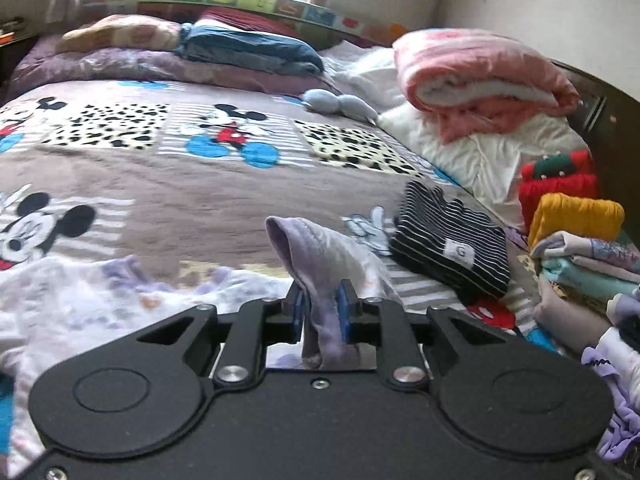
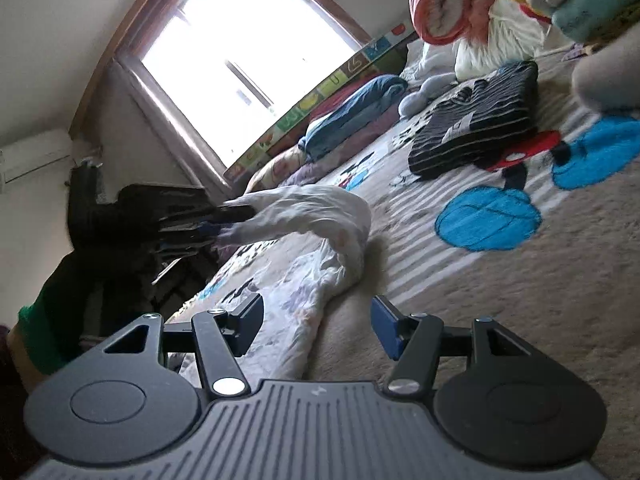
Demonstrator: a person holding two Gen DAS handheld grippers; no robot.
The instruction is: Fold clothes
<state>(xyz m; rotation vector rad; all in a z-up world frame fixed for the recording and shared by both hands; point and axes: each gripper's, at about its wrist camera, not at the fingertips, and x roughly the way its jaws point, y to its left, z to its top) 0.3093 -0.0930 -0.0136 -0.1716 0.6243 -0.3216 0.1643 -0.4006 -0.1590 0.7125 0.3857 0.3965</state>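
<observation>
A white garment with pale purple print (image 1: 92,304) lies crumpled on the cartoon-mouse bedspread (image 1: 168,184). My left gripper (image 1: 320,312) is shut on a lavender edge of it, and the cloth sticks up between the blue pads. In the right wrist view the same garment (image 2: 304,236) stretches from the left gripper (image 2: 216,224), lifted at the left, down to the bed. My right gripper (image 2: 316,320) is open low over the bedspread, with the garment's near end lying by its left finger (image 2: 250,322).
A folded black-and-white striped garment (image 1: 452,248) lies on the bed to the right. Stacked folded clothes (image 1: 576,240) sit at the right edge, with a rolled pink blanket (image 1: 480,80) and white bedding behind. Pillows and a blue bundle (image 1: 248,50) lie at the headboard under the window.
</observation>
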